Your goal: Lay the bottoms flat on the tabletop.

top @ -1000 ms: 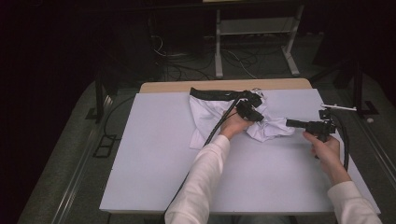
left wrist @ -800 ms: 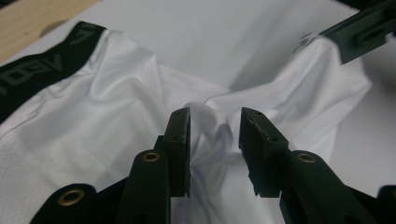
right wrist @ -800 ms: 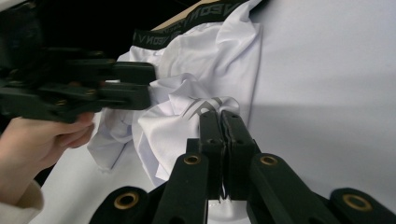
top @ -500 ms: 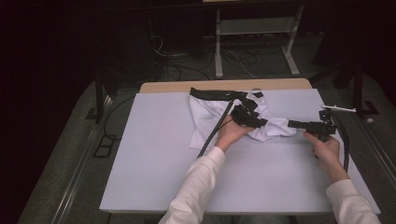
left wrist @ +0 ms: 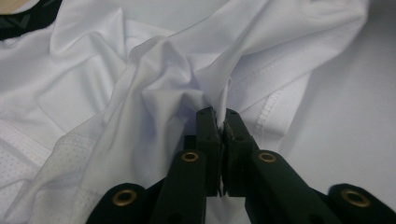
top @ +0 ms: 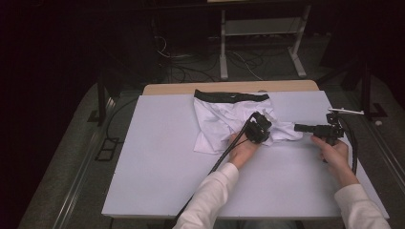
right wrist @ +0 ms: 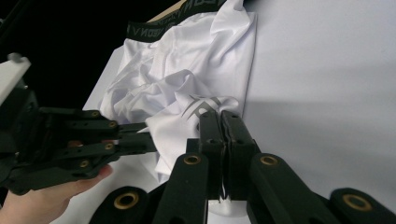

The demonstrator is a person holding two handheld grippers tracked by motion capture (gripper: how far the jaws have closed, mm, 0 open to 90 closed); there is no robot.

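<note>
White shorts (top: 224, 121) black-waistbanded on table (top: 157, 157); left gripper (left wrist: 221, 122) just clamped fold; right gripper (right wrist: 220, 116) pinching printed hem.

White boxer briefs (top: 224, 121) with a black waistband (top: 231, 96) lie crumpled on the pale table top, toward its far edge and a little right of the middle. The waistband runs flat along the far side, its lettering too small to read; the thin, partly perforated fabric below it is bunched into soft folds. A leg (right wrist: 196, 116) bearing a grey printed emblem (right wrist: 201, 106) stretches out toward the right, drawn into a taut ridge (left wrist: 224, 88).
</note>
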